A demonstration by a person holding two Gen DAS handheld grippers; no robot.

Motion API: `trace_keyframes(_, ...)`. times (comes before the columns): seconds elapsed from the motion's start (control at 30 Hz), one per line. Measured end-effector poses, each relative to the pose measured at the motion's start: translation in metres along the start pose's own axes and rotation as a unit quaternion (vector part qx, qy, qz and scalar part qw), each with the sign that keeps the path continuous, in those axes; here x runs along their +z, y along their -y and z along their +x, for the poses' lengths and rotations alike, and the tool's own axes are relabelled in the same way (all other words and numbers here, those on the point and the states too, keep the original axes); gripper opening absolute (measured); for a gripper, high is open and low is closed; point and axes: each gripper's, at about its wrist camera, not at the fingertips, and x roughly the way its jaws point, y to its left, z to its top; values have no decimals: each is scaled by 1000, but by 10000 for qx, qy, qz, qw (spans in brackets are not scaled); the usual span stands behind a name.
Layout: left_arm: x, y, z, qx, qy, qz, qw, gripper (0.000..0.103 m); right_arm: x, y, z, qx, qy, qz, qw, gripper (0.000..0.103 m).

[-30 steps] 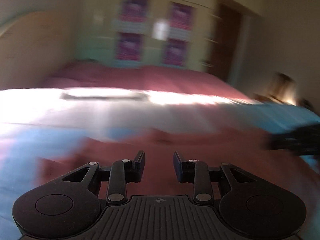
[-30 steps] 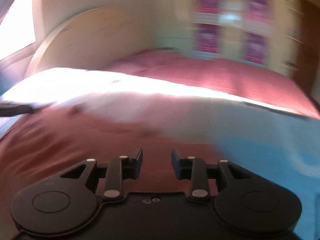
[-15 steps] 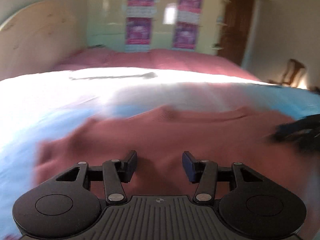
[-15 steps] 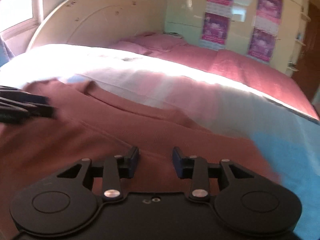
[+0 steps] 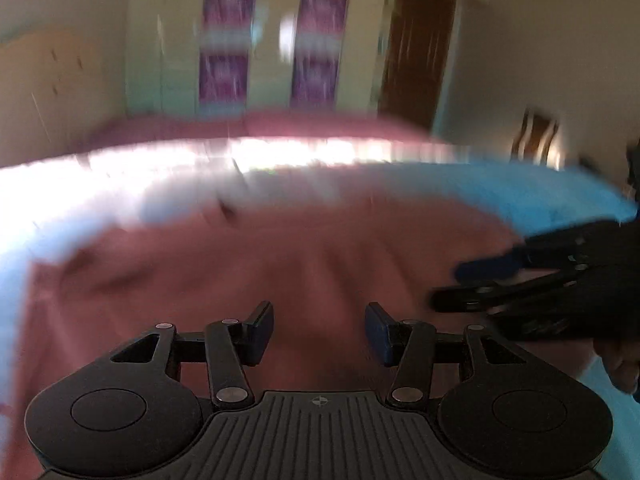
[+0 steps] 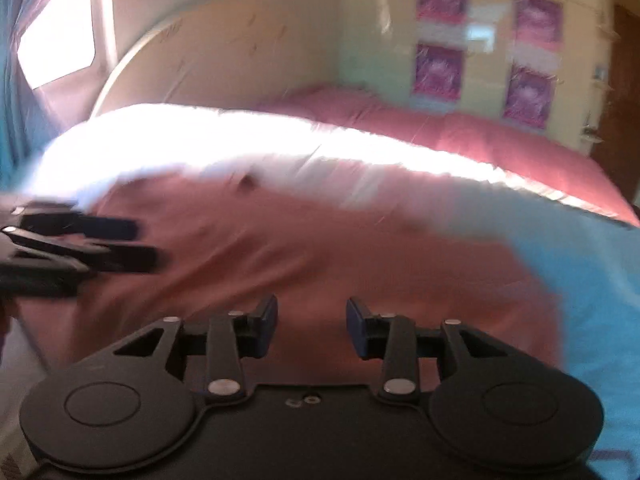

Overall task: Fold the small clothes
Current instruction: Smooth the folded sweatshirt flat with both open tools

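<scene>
A reddish-brown small garment (image 5: 280, 264) lies spread on a light blue sheet (image 5: 540, 196) on the bed; it also shows in the right wrist view (image 6: 320, 256). My left gripper (image 5: 319, 332) is open and empty just above the garment's near part. My right gripper (image 6: 312, 330) is open and empty above the garment too. Each gripper shows in the other's view: the right gripper (image 5: 472, 284) at the right, the left gripper (image 6: 132, 244) at the left. Both views are blurred by motion.
The bed has a pink cover (image 6: 480, 140) at the far side and a bright sunlit band (image 5: 280, 152) across it. A curved headboard (image 6: 224, 56), a wardrobe with purple posters (image 5: 228, 40), a brown door (image 5: 416, 52) and a chair (image 5: 536, 136) stand beyond.
Both grippers have come closer together over the garment. The left jaws have opened wider. The views have tilted and blurred again.
</scene>
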Motion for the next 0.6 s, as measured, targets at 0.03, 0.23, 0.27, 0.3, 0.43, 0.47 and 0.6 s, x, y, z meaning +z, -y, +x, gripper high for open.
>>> trace_keyframes(0.03, -5, 3, 8, 61, 37, 36, 10000, 53, -2, -6, 14, -156, -201, -80, 9996, 40)
trace_keyframes(0.23, -2, 8, -22, 113, 315, -146, 9993, 54, 2, -23, -8, -389, 118, 93, 9991, 39)
trace_keyframes(0.27, -7, 11, -22, 157, 250, -45, 9996, 54, -1, -26, -13, -272, 162, 113, 9994, 38)
trace_keyframes(0.3, -12, 12, -20, 211, 162, 34, 9996, 54, -6, -25, -18, -217, 84, 51, 9997, 39)
trace_keyframes(0.43, -24, 0, -35, 305, 167, 36, 9994, 55, -21, -34, -12, -414, -92, -279, 9987, 40)
trace_keyframes(0.47, -26, -5, -47, 455, 230, 74, 9987, 55, -20, -31, -18, -457, -128, -297, 9984, 39)
trace_keyframes(0.6, -54, -60, -75, 1007, 121, -150, 9947, 63, -37, 14, -48, -1191, -276, -87, 9925, 38)
